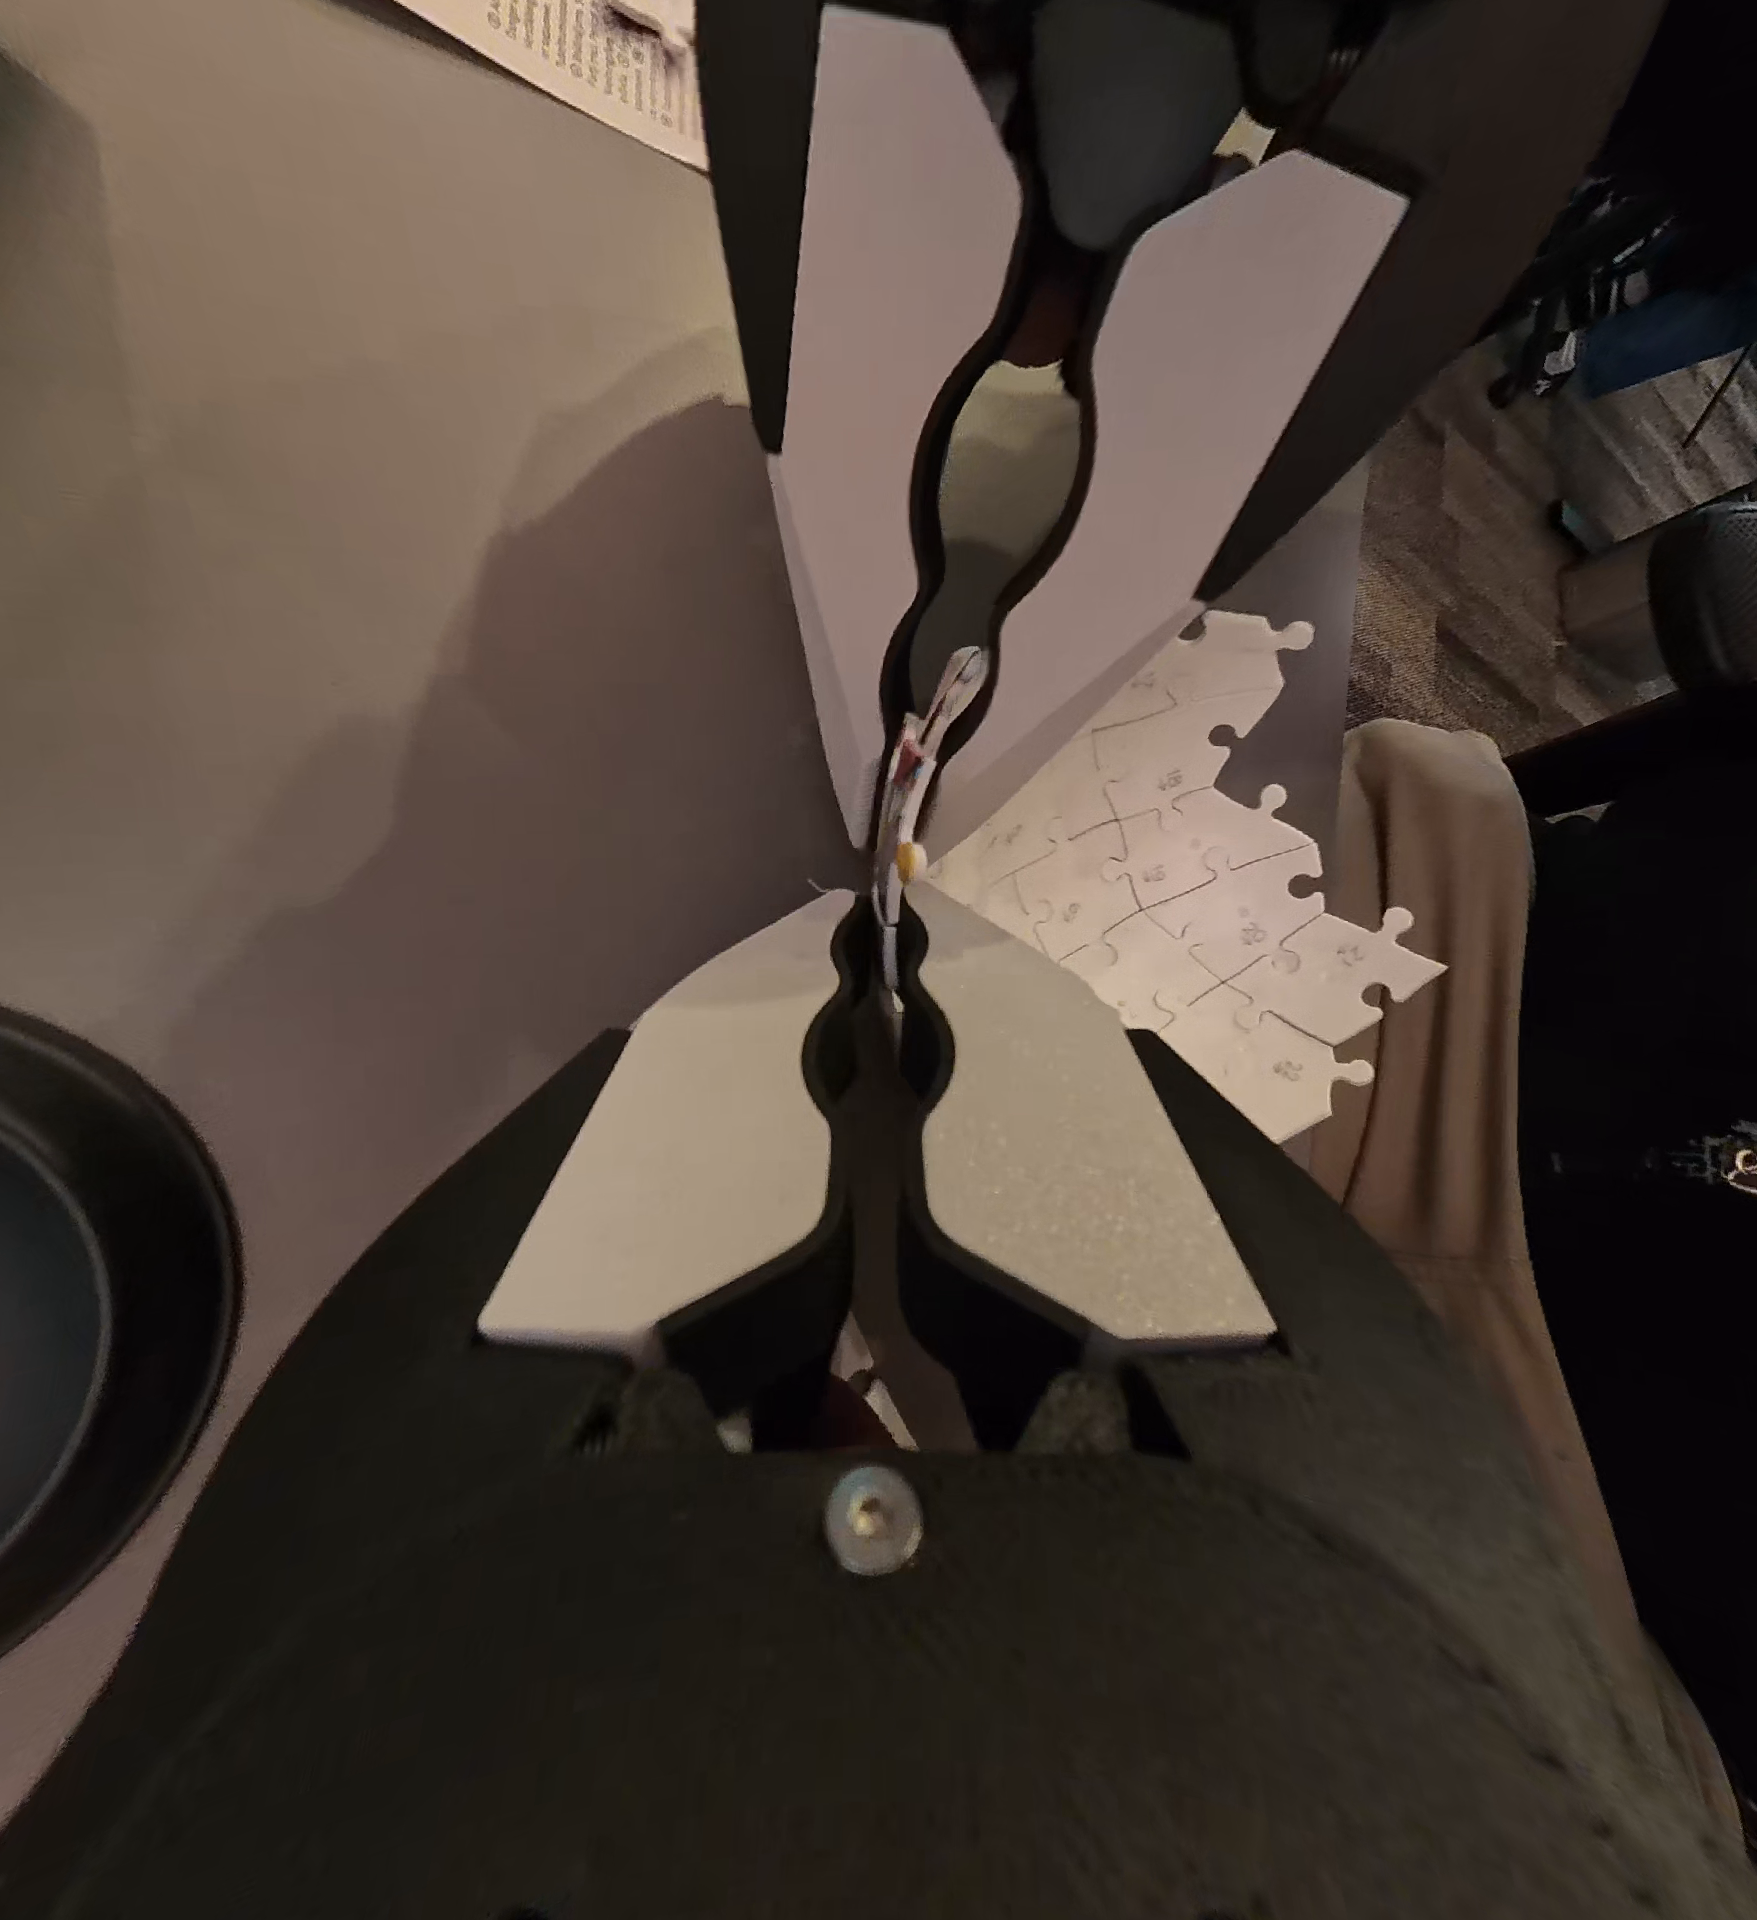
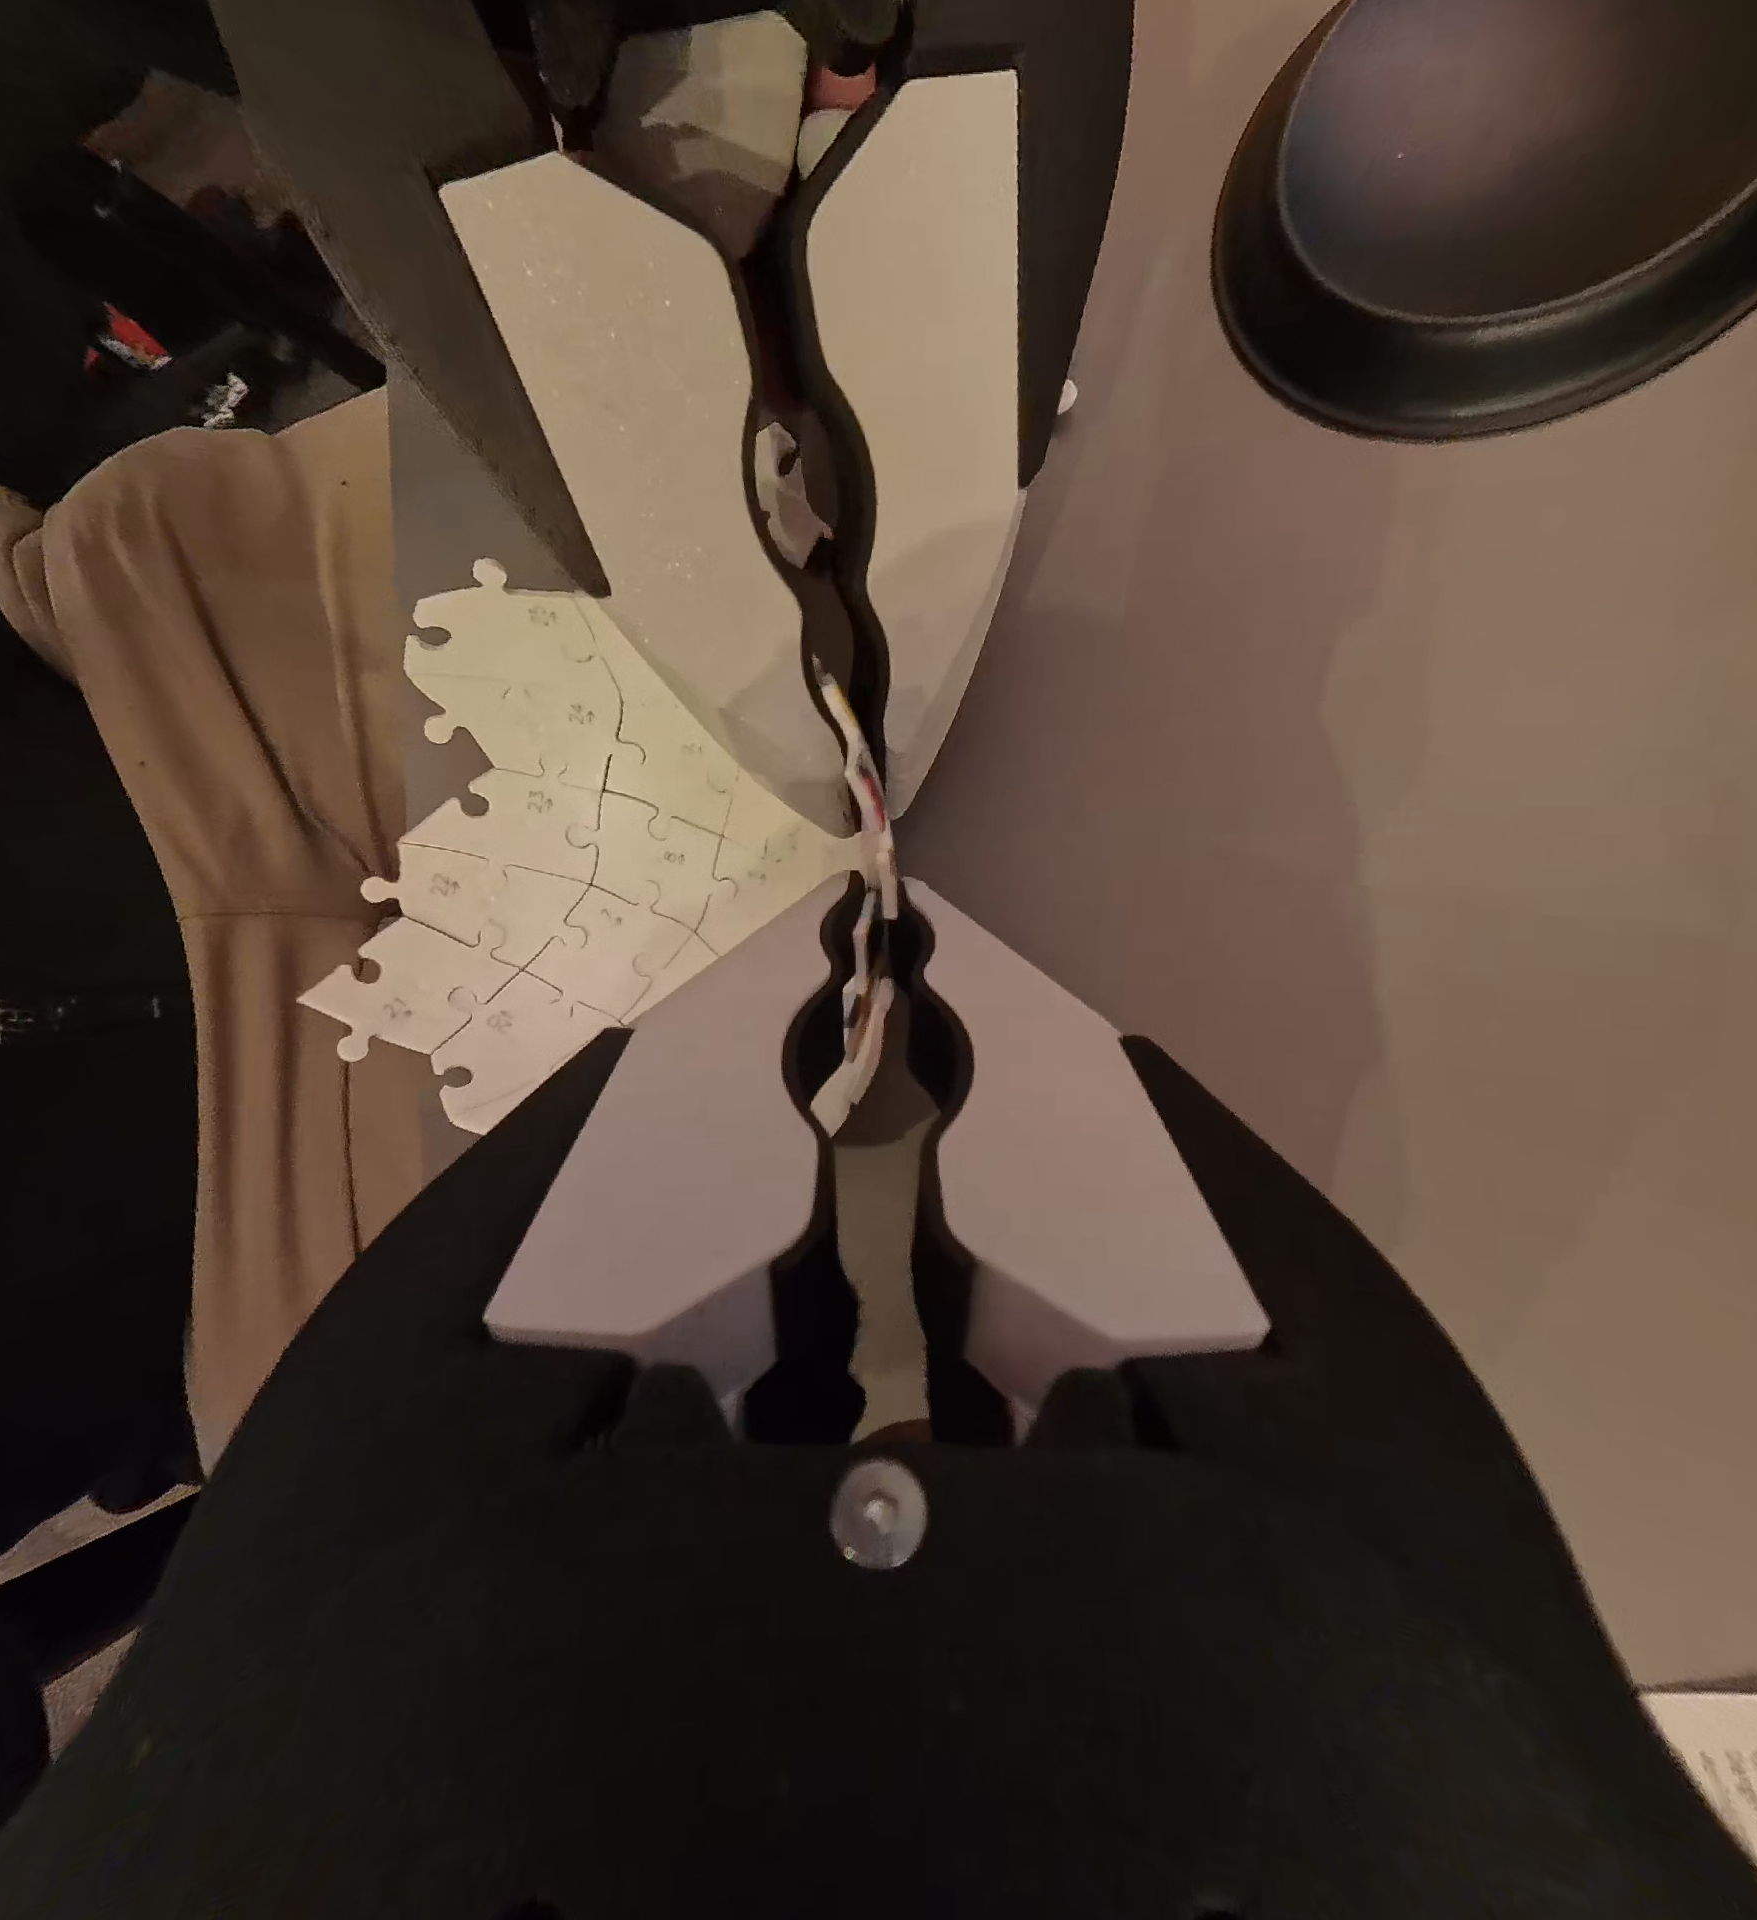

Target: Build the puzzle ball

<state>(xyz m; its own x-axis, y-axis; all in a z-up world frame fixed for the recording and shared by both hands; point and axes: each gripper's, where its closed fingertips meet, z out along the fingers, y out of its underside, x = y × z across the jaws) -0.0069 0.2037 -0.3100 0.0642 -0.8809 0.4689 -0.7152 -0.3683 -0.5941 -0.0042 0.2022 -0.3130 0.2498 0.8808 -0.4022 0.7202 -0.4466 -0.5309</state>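
Left gripper (image 1: 884, 914) and right gripper (image 2: 879, 894) each pinch the puzzle sheet's (image 1: 1206, 894) edge.
Joining step underway; next, tabs likely need aligning.

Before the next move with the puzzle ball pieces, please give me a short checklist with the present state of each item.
1. Left gripper shut on the puzzle section: ok.
2. Right gripper shut on the same section: ok.
3. The two grippers meet tip to tip at the section's edge: ok.
4. Joined pieces still locked, no open seam in the white numbered back: ok, as far as visible.
5. Edge piece between the tips fully seated: cannot tell, it shows edge-on only.
6. Black bowl and printed sheet lie apart from the grippers: ok.
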